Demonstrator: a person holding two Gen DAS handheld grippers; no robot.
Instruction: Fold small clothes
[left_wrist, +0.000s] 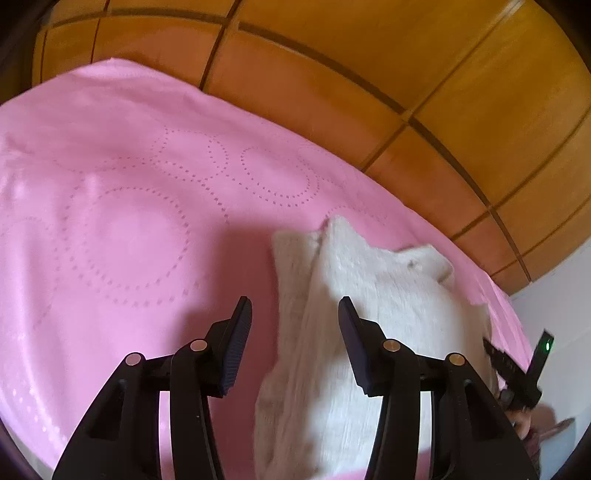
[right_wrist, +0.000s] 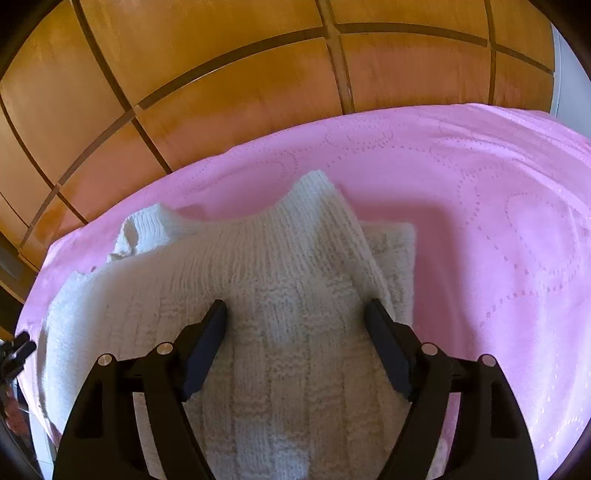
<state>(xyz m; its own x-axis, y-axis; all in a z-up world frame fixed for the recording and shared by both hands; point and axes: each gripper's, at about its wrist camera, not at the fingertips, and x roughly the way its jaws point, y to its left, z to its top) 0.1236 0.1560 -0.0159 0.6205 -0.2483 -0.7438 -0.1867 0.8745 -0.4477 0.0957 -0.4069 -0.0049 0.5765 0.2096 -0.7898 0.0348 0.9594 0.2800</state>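
While the white knitted garment (right_wrist: 280, 295) lies partly folded on the pink blanket (right_wrist: 498, 229), I see my right gripper (right_wrist: 295, 308) spread empty above its middle. My left gripper (left_wrist: 295, 306) hangs parted and empty over the garment's edge.

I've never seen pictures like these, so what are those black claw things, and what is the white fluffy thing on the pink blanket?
The black claws are grippers, tools a person holds, one in each hand. Each has a little camera looking along its two fingers, so each picture is one gripper's own view. The left gripper and the right gripper both stand open and hold nothing. The white thing is a small knitted sweater, partly folded, lying on a pink blanket. Behind are wooden panels. The other gripper peeks in at the left view's right edge.
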